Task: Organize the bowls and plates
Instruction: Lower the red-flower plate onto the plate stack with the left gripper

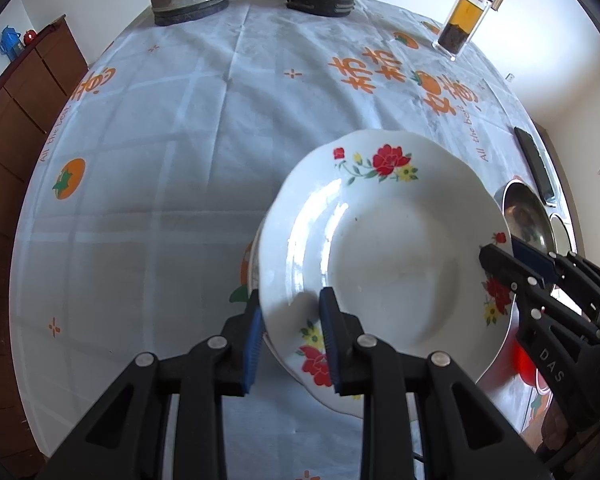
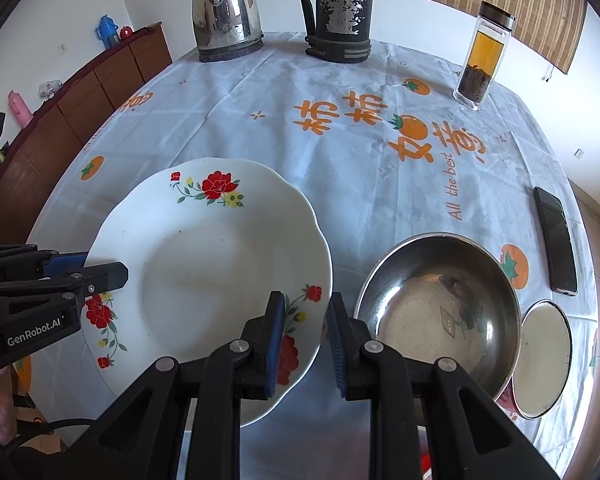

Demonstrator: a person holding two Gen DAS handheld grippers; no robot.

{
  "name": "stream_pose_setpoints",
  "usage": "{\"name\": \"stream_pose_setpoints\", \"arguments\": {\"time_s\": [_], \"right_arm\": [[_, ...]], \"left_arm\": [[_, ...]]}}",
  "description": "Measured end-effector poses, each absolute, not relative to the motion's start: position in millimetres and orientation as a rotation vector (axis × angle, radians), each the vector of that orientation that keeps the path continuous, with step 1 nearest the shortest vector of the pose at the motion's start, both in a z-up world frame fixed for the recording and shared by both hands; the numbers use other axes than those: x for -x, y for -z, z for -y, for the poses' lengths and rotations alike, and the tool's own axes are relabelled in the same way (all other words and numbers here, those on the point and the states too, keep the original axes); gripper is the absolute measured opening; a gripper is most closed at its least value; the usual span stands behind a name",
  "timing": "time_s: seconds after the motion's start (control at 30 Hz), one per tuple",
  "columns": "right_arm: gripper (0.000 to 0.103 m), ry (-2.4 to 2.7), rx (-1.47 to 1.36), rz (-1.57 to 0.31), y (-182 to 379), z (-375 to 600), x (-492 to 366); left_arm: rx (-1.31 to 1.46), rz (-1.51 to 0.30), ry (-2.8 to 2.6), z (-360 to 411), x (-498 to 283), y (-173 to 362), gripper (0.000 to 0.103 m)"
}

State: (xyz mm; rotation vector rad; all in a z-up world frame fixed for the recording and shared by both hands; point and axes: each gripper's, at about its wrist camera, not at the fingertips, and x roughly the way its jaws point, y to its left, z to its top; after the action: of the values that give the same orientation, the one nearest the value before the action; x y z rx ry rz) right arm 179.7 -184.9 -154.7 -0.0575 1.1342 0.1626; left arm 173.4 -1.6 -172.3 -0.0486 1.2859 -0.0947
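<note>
A white plate (image 1: 392,248) (image 2: 220,256) with red flower prints and a scalloped rim hangs a little above the table, held from both sides. My left gripper (image 1: 290,300) is shut on its near-left rim, one blue pad over the rim and the other under it. The same gripper shows at the left edge of the right wrist view (image 2: 100,266). My right gripper (image 2: 306,300) is shut on the opposite rim and appears in the left wrist view (image 1: 500,254). A steel bowl (image 2: 440,308) (image 1: 524,216) stands just right of the plate.
A small white dish with a dark rim (image 2: 544,360) lies right of the steel bowl, a black phone (image 2: 556,240) behind it. At the far table edge stand a steel kettle (image 2: 226,12), a dark jug (image 2: 340,8) and a glass tea bottle (image 2: 484,56). A wooden cabinet (image 2: 80,100) is left.
</note>
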Motion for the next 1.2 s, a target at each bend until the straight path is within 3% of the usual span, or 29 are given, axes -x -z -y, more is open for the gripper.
{"name": "stream_pose_setpoints", "arguments": {"time_s": [1.2], "right_arm": [[0.023, -0.17, 0.06, -1.157, 165.4, 185.4, -182.4]], "left_arm": [[0.042, -1.306, 0.093, 2.5, -174.6, 181.9, 0.025]]}}
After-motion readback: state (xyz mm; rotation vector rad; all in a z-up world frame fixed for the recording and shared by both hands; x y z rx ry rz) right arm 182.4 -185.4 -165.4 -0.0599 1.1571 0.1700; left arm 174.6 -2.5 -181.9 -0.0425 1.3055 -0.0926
